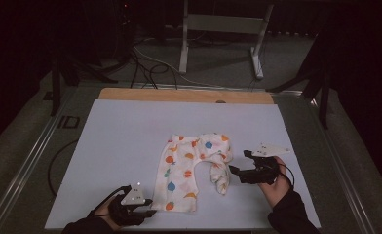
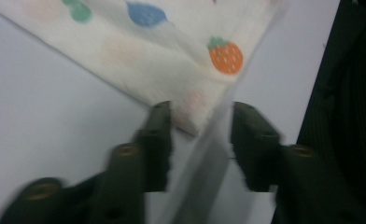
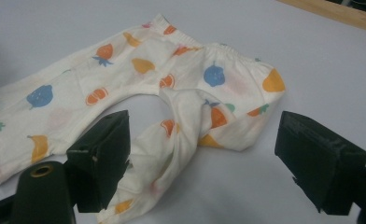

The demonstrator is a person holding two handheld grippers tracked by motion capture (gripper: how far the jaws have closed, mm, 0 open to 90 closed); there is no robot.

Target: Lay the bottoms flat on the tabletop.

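Nearest you, your left gripper (image 1: 149, 213) is sitting at the table's near edge, its black jaws parted and framing the hem corner of the small cream cotton trousers printed with fruit (image 1: 184, 173). In the left gripper view that corner (image 2: 193, 122) is lying in the gap between the jaws, but the blur is keeping me from telling whether either jaw is touching it; nothing is clenched.

The trousers are lying on the pale lilac sheet covering the table (image 1: 121, 146), a little right of its middle. One leg is stretching flat toward your left gripper; the other leg (image 1: 219, 176) is bunching and twisting, its cuff pointing toward you. The elastic waistband (image 3: 209, 46) is facing the far side.

Your right gripper (image 1: 235, 171) is hovering just beside the crumpled leg, jaws spread wide and holding nothing. In the right gripper view the twisted leg (image 3: 167, 154) is running down beside the left-hand jaw, while the other jaw is standing over bare sheet.

Beyond the sheet, a strip of wooden tabletop (image 1: 184, 94) is showing along the far edge, with dark cables (image 1: 145, 68) trailing on the floor behind.
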